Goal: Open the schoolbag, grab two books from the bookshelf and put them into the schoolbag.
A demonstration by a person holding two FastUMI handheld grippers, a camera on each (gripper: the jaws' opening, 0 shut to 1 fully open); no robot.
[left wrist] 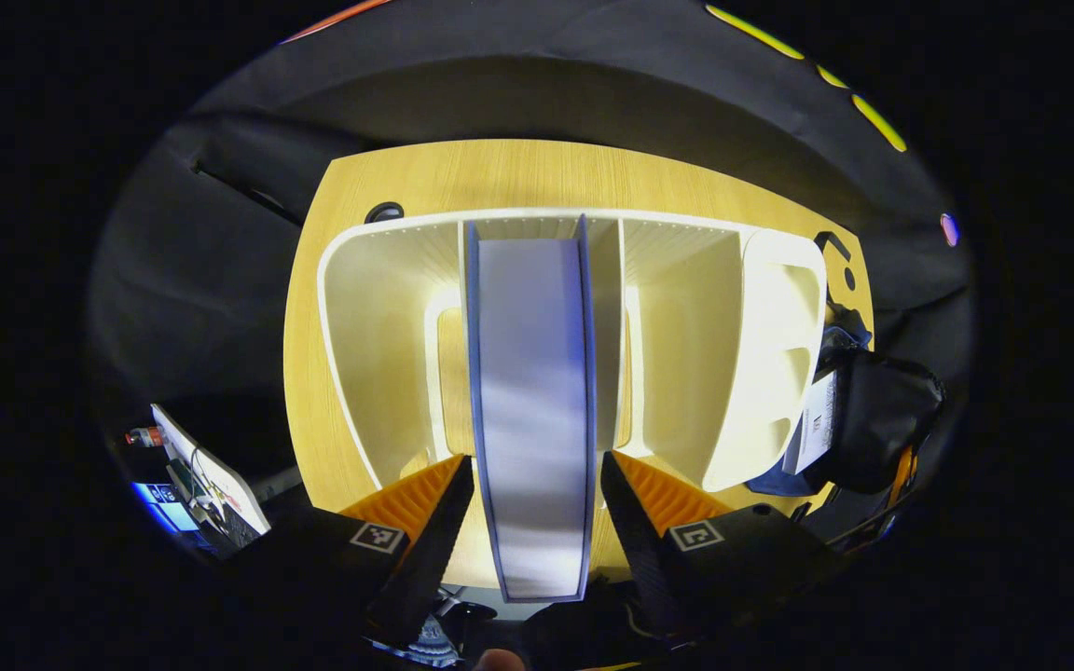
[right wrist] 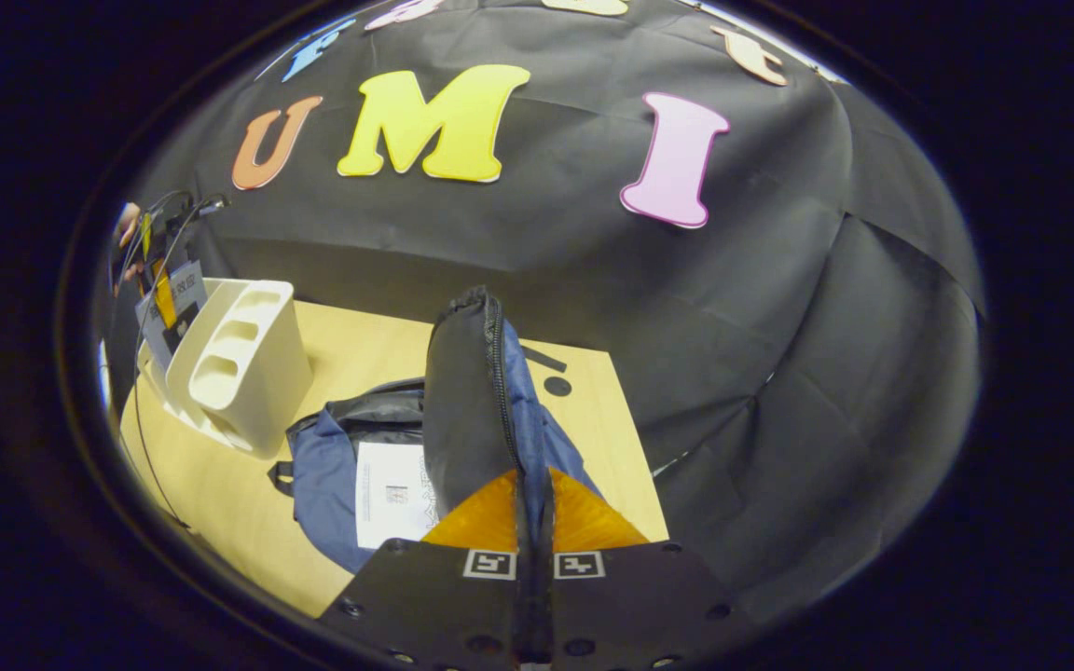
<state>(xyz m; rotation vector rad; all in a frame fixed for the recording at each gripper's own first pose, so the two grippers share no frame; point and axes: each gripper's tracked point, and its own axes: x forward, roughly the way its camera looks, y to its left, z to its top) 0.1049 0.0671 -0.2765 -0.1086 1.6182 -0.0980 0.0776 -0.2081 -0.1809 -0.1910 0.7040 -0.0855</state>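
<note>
My left gripper [left wrist: 537, 508] stands wide around the grey-blue book [left wrist: 534, 410] at frame centre, standing in the white plastic bookshelf [left wrist: 378, 326]; I should close squarely before lifting. My right gripper [right wrist: 534, 508] pinches the dark blue fabric schoolbag's [right wrist: 476, 401] flap, bottom centre, keeping it open.

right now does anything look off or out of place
Nothing looks spilled or damaged. The book stands upright in the white bookshelf, between the left gripper's open fingers. The right gripper holds the schoolbag's flap up, with a white book already inside.
</note>
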